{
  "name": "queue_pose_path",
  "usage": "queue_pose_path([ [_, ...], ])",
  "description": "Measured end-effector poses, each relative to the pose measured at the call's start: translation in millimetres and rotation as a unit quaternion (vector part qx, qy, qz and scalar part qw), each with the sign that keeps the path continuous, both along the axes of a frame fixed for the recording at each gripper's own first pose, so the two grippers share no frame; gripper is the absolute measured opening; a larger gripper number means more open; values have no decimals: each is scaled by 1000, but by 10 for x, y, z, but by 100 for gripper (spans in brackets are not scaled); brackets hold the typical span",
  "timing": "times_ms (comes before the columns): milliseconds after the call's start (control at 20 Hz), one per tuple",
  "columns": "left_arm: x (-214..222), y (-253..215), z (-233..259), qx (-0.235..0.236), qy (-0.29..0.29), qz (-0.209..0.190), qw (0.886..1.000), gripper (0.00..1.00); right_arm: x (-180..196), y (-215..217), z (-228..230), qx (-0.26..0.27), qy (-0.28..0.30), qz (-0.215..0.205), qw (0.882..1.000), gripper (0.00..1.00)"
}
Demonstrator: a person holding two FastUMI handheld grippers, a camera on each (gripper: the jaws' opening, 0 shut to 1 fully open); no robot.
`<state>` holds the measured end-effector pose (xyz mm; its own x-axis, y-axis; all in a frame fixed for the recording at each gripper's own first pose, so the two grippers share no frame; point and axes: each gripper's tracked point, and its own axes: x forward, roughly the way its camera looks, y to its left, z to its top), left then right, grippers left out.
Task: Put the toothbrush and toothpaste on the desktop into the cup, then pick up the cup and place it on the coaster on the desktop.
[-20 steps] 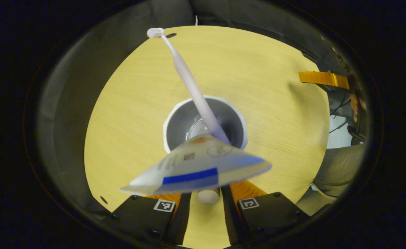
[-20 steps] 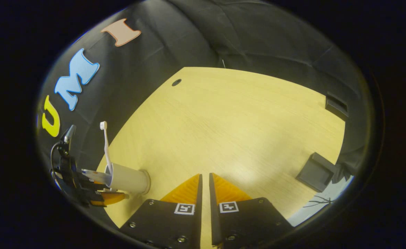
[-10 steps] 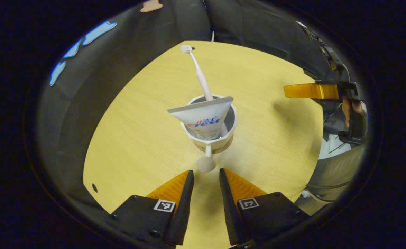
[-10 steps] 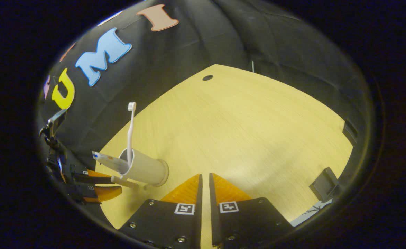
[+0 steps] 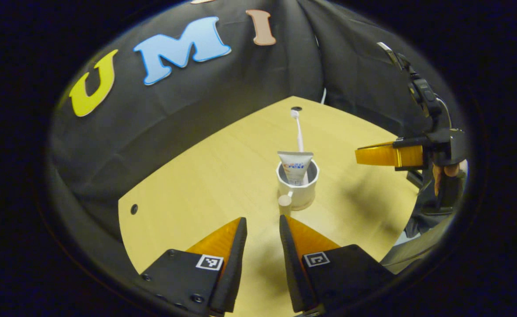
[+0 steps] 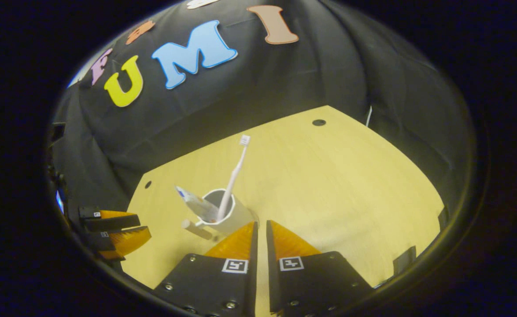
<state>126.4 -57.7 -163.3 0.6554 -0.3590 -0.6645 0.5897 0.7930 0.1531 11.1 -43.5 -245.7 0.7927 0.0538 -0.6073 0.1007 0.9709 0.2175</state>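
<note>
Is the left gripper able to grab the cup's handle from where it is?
Probably yes. The left gripper is open, the handle points toward it, and nothing lies between them on the desktop.

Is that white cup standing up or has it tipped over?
Upright. The cup stands on its base on the table, mouth up, with the toothbrush and toothpaste sticking out of its top.

The left gripper (image 5: 262, 229) sits at the bottom centre of its view, fingers parted and holding nothing. The right gripper (image 6: 261, 233), bottom centre of its view, has its fingers nearly closed, empty.
</note>
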Motion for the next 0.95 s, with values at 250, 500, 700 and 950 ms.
queue_pose_path([
  [250, 18, 223, 568, -62, -106, 98, 988, 60, 129, 216, 563, -40, -62, 36, 997, 11],
  [500, -122, 364, 1097, -127, -172, 152, 965, 52, 147, 365, 1297, -90, -152, 59, 982, 11],
  [700, -208, 562, 1564, -160, -218, 172, 948, 52, 175, 462, 1730, -104, -212, 67, 969, 11],
  [950, -265, 617, 1826, -157, -256, 186, 936, 60, 279, 439, 1965, -125, -245, 82, 958, 11],
])
